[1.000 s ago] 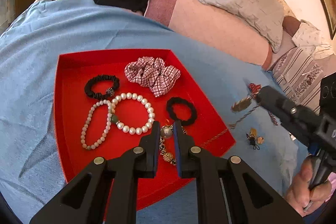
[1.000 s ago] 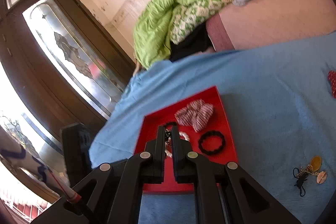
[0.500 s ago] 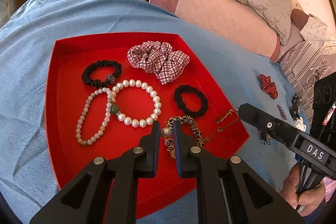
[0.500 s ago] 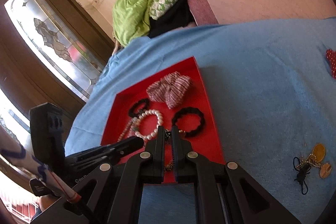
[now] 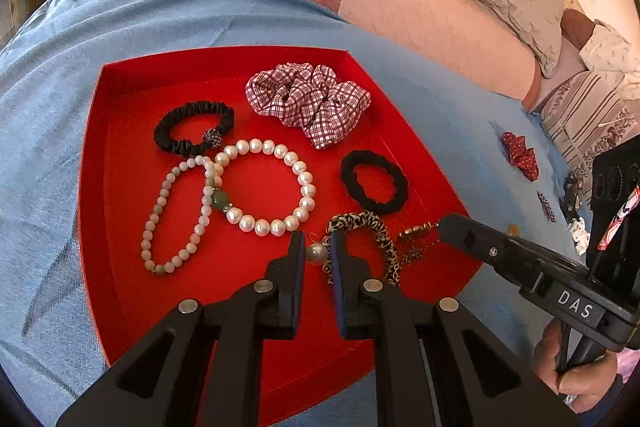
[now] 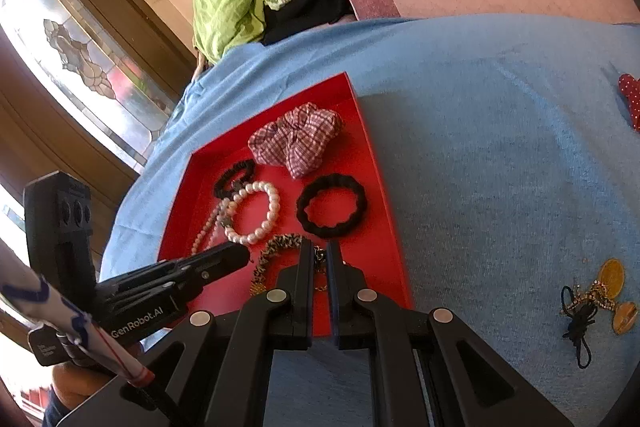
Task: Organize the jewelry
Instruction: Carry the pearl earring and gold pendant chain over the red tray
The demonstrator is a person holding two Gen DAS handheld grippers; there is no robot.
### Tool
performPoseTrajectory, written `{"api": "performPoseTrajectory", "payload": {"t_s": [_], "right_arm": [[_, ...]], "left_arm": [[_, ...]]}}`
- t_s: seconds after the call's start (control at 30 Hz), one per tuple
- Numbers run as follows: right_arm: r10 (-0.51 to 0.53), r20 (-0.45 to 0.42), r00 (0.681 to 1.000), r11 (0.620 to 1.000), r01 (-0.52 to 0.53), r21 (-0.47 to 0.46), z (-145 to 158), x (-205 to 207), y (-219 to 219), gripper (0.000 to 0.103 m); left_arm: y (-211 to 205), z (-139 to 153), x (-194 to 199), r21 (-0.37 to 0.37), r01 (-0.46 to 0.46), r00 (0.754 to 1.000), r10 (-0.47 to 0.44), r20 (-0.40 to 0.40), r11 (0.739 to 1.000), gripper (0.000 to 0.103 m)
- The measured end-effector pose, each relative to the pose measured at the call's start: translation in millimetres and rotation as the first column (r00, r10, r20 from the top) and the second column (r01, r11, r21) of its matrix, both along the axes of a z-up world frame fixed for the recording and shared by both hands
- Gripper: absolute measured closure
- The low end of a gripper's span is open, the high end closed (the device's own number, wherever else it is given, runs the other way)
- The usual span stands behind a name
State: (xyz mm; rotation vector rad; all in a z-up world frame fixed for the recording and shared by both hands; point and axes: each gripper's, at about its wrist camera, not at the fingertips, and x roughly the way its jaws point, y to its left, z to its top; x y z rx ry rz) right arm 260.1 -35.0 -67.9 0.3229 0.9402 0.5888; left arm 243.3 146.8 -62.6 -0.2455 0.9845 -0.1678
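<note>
Holding a grey bead (image 5: 315, 253) in our clenched left gripper (image 5: 316, 247) and a gold chain (image 5: 416, 231) in the pinched right gripper (image 6: 321, 259), we hover low over the red tray's (image 5: 120, 99) near edge. We should release only once both pieces rest flat beside the leopard bracelet (image 5: 372, 223). Farther back lie pearls (image 5: 276, 187) and scrunchies (image 5: 308, 99).

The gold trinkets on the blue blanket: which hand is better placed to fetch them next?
Probably right. The gold trinkets lie on the blanket right of the tray, on the right gripper's side, though it must first drop its gold chain. The left gripper, farther off, is shut on a pearl bead.
</note>
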Motion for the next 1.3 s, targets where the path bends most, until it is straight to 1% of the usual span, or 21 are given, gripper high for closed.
{"api": "performPoseTrajectory", "payload": {"t_s": [0.4, 0.77, 1.1, 1.23, 1.3], "right_arm": [[0.016, -0.022, 1.000, 0.998, -0.018, -0.059, -8.0, -1.3, 7.3, 0.097], [0.016, -0.014, 1.000, 0.995, -0.017, -0.101, -8.5, -1.9, 10.5, 0.096], [0.015, -0.015, 1.000, 0.995, -0.017, -0.101, -8.9, -1.2, 9.7, 0.096], [0.015, -0.014, 1.000, 0.995, -0.016, -0.103, -9.0, -1.8, 9.5, 0.096], [0.016, -0.014, 1.000, 0.994, -0.017, -0.104, -8.9, -2.2, 9.2, 0.096]], "left_arm": [[-4.9, -4.5, 5.3, 0.015, 0.011, 1.000, -0.011, -0.019, 1.000, 0.091], [-6.5, -5.1, 5.1, 0.049, 0.011, 1.000, -0.009, -0.021, 0.999, 0.091], [-6.8, -4.4, 3.4, 0.074, 0.008, 1.000, -0.007, -0.013, 0.997, 0.091], [-8.2, -2.8, 1.9, 0.112, 0.009, 1.000, -0.009, -0.001, 0.994, 0.091], [-7.9, -2.8, 2.1, 0.116, 0.011, 1.000, -0.011, 0.000, 0.993, 0.091]]}}
